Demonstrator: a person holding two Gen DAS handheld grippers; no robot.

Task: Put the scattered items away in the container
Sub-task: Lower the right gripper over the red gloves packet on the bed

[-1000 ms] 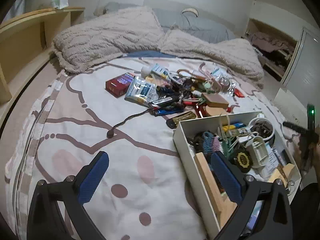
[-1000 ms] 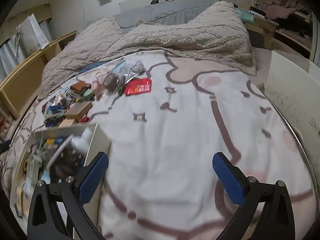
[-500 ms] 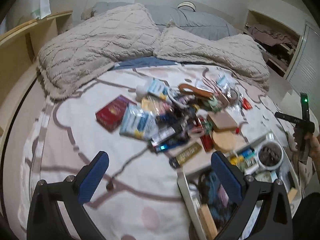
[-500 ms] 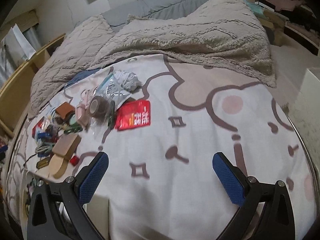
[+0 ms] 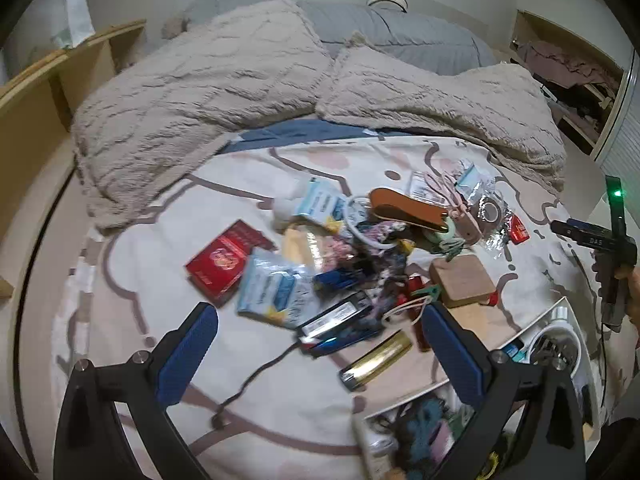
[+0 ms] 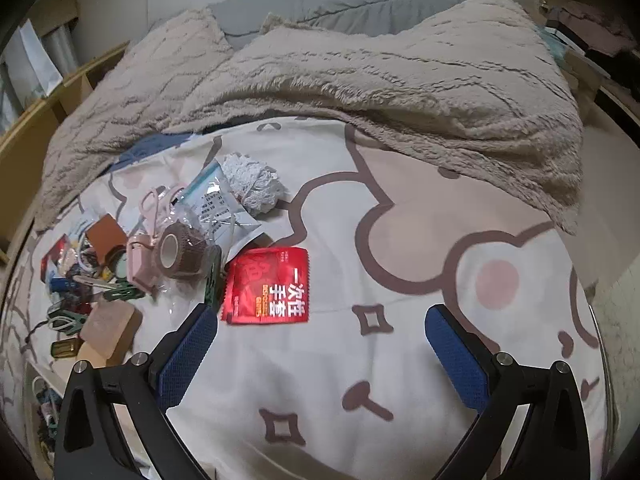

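Observation:
A pile of small items lies on the patterned bed sheet. In the left wrist view I see a red box [image 5: 226, 266], a blue-white packet [image 5: 276, 294], a black stick [image 5: 336, 316], a gold lighter [image 5: 376, 364] and a tan block [image 5: 464, 282]. The white container [image 5: 532, 322] sits at lower right, full of items. My left gripper [image 5: 318, 354] is open and empty above the pile's near edge. In the right wrist view a red sachet [image 6: 268, 286] and a brown tape roll [image 6: 180, 254] lie ahead. My right gripper [image 6: 320, 354] is open and empty just short of the sachet.
A beige fuzzy blanket [image 5: 240, 84] and grey pillows [image 5: 392, 36] cover the head of the bed. A wooden shelf [image 5: 44, 92] runs along the left side. The right gripper's handle with a green light [image 5: 616, 240] shows at the left view's right edge.
Both grippers moved forward from the container toward the pile. The container slid to the lower edges of the views. The red sachet is now close to the right gripper. Both stay open.

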